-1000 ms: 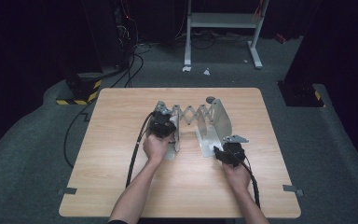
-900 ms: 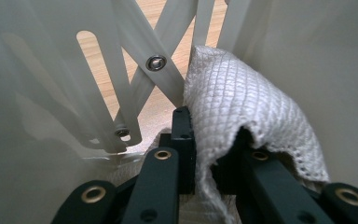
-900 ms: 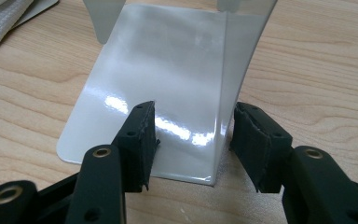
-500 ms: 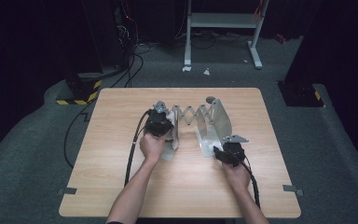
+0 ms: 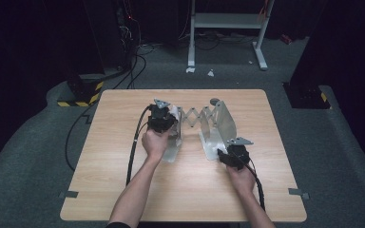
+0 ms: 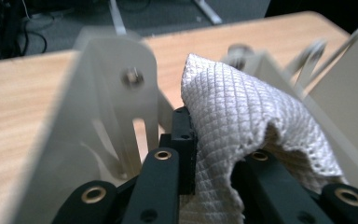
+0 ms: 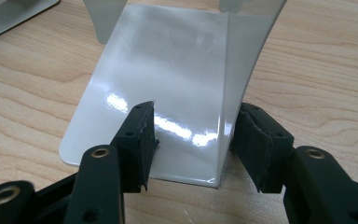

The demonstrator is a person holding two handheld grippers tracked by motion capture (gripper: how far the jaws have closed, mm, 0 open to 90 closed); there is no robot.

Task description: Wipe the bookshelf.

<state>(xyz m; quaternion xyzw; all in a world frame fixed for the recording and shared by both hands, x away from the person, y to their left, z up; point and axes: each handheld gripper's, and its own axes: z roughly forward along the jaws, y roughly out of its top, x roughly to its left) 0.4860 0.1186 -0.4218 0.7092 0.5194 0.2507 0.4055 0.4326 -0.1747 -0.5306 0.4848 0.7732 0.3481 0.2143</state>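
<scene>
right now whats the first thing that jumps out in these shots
The eye goes first to the metal folding rack in the middle of the wooden table, its two shiny end plates joined by a scissor lattice. At its left plate, the left gripper is shut on a white waffle-textured cloth. At the right plate, the right gripper has one jaw on the glossy base and one outside the upright wall.

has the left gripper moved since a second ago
Yes. In the high view the left gripper has shifted slightly toward the table's far edge, against the still right-hand metal plate, with the white cloth clamped in it.
</scene>
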